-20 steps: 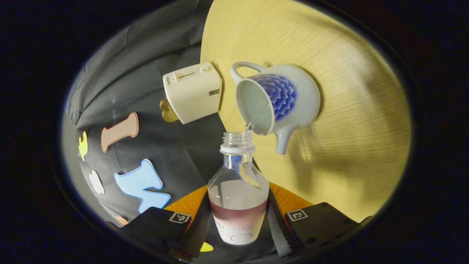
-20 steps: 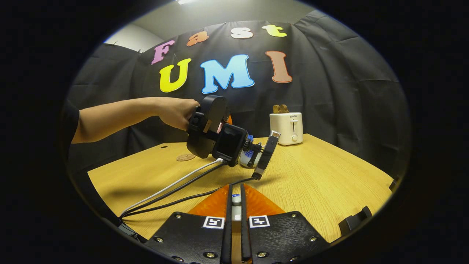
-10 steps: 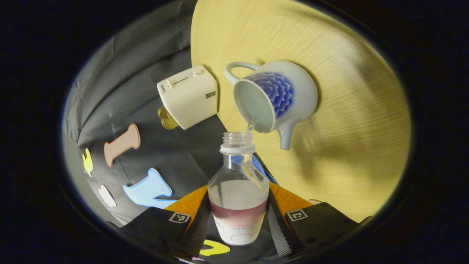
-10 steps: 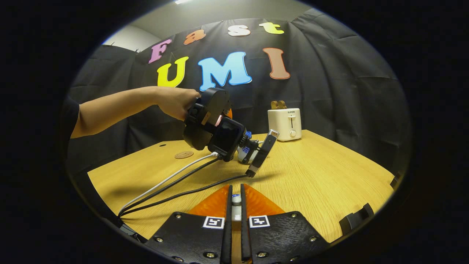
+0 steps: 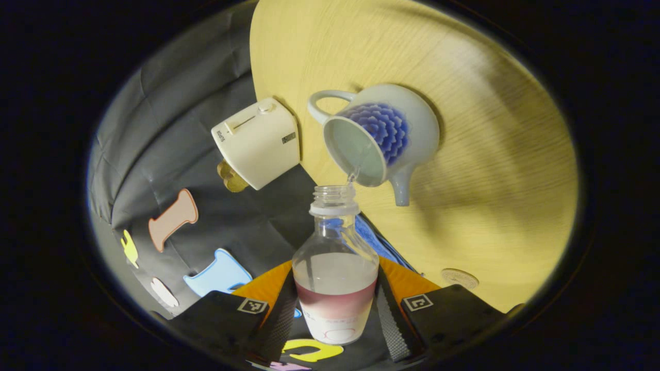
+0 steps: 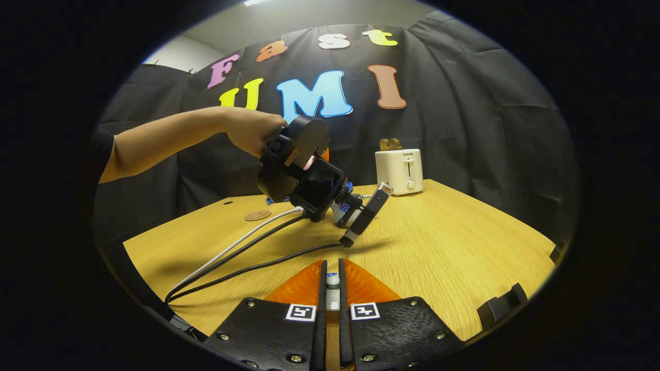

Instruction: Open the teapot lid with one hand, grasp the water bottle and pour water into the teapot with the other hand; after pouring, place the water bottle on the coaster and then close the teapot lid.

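Left gripper view: the left gripper clamps the water bottle by its body and tips it so a thin stream runs into the open teapot.

Pouring looks under way; next comes righting the bottle and carrying it to the coaster near the fingers. In the right gripper view, the right gripper pinches the lid, well apart from the pot.

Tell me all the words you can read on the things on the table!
"SUPOR": on the front of the toaster, seen in the right gripper view.
Label on the water bottle: too blurred to read.
Small sticker on the toaster's side, in the left gripper view: too small to read.
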Motion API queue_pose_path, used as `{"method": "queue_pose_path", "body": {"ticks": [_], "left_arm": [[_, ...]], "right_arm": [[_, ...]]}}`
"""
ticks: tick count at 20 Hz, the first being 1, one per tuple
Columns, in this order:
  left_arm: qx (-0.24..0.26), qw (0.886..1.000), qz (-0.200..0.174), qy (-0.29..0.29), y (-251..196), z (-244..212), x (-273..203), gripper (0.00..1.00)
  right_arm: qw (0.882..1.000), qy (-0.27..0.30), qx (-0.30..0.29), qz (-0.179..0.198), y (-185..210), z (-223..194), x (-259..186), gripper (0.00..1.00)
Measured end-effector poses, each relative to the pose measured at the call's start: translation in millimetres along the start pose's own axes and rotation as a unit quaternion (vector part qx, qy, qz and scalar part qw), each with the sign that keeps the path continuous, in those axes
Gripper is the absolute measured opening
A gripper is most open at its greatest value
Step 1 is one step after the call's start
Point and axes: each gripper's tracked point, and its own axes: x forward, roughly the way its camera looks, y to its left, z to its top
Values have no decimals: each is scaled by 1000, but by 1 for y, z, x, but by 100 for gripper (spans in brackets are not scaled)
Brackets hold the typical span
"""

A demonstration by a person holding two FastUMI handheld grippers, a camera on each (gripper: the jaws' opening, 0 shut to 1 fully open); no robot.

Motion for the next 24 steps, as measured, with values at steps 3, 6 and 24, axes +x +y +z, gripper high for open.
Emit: {"method": "queue_pose_path", "body": {"ticks": [3, 6, 24], "left_arm": [[13, 1000, 4, 5, 4, -2, -1, 87], [21, 1000, 6, 5, 6, -1, -1, 87], [-62, 997, 6, -38, -9, 5, 6, 87]], "right_arm": [[1000, -1, -1, -2, -1, 0, -1, 11], [1000, 2, 0, -1, -1, -3, 0, 10], [1000, 6, -2, 1, 3, -3, -1, 10]]}}
